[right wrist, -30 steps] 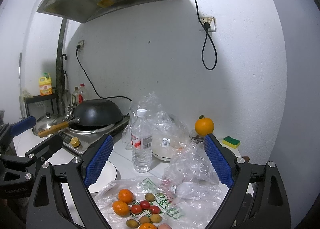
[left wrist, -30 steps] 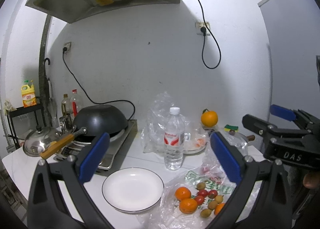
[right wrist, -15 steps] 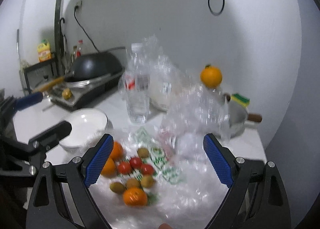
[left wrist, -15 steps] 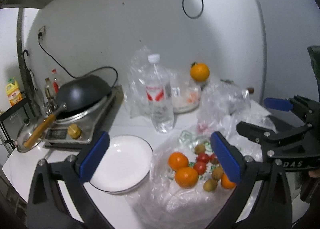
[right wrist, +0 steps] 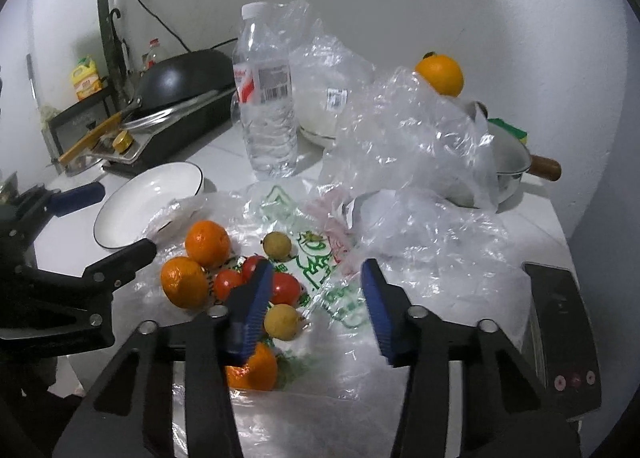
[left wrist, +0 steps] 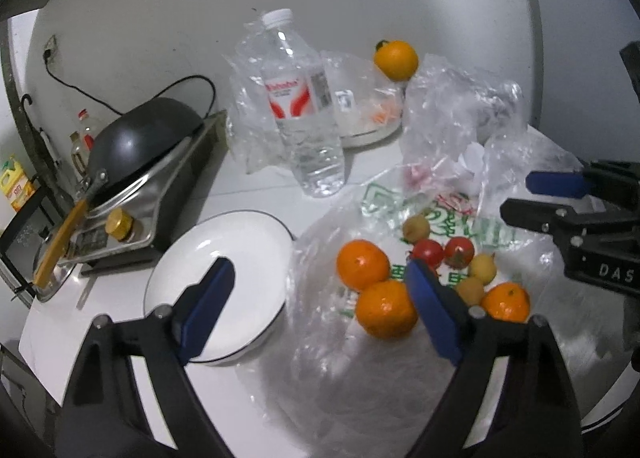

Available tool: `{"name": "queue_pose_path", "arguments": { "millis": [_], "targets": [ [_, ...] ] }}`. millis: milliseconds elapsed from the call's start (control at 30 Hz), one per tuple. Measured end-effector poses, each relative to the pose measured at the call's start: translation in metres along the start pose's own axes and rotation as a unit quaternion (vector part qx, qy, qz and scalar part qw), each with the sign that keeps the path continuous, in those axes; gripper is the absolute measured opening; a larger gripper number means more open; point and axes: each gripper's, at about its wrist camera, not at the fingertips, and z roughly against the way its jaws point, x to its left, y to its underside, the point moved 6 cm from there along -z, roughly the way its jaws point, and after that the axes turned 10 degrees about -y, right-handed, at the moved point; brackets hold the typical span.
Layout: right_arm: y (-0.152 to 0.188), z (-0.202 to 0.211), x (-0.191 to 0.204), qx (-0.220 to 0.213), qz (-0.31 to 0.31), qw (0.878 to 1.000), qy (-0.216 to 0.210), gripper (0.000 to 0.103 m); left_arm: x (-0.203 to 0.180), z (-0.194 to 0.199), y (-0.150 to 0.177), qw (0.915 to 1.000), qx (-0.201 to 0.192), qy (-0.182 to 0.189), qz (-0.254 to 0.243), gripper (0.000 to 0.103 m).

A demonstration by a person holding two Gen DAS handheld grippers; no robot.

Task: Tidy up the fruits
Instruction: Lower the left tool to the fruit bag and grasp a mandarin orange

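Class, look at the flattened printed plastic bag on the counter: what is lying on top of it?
On the plastic bag lie three oranges, red tomatoes and small yellowish-brown fruits. The left gripper partly covers some, so the exact count stays uncertain.

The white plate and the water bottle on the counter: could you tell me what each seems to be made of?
White plate: probably glazed ceramic; glossy white with light glints and a thin dark line round its rim, though enamel cannot be excluded.
Water bottle: clear thin plastic; see-through ribbed walls, white screw cap, red and white printed label.
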Motion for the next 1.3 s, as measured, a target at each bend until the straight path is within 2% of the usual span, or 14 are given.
{"name": "queue_pose_path", "arguments": {
  "millis": [133,300,433,667,800,967,1000,1033,1300],
  "targets": [
    [0.005,-0.004,0.002,0.012,0.002,1.0,-0.005,0.046,-0.008,-0.007,0.004,0.9997,0.016,0.01,-0.014,0.07],
    [0.015,-0.002,0.005,0.029,0.001,0.999,-0.012,0.045,-0.017,-0.015,0.013,0.9981,0.047,0.031,-0.027,0.068],
    [0.021,-0.005,0.011,0.046,-0.001,0.999,-0.021,0.038,-0.025,-0.019,0.017,0.9961,0.058,0.058,-0.031,0.064],
    [0.027,-0.004,0.022,0.062,-0.007,0.997,-0.052,0.038,-0.033,-0.025,0.015,0.9936,0.065,0.085,-0.037,0.063],
    [0.034,-0.006,0.026,0.076,-0.013,0.995,-0.06,0.038,-0.035,-0.032,0.013,0.9901,0.079,0.113,-0.025,0.059],
    [0.04,-0.008,0.034,0.086,-0.012,0.994,-0.073,0.038,-0.044,-0.035,0.019,0.9856,0.097,0.134,-0.034,0.059],
    [0.04,-0.008,0.035,0.087,-0.012,0.993,-0.074,0.038,-0.045,-0.036,0.02,0.9848,0.101,0.137,-0.036,0.057],
    [0.041,-0.008,0.036,0.089,-0.011,0.993,-0.075,0.038,-0.046,-0.037,0.022,0.9835,0.105,0.143,-0.035,0.047],
    [0.045,-0.009,0.042,0.09,-0.011,0.994,-0.069,0.038,-0.044,-0.032,0.025,0.9838,0.104,0.142,-0.035,0.046]
  ]
}}
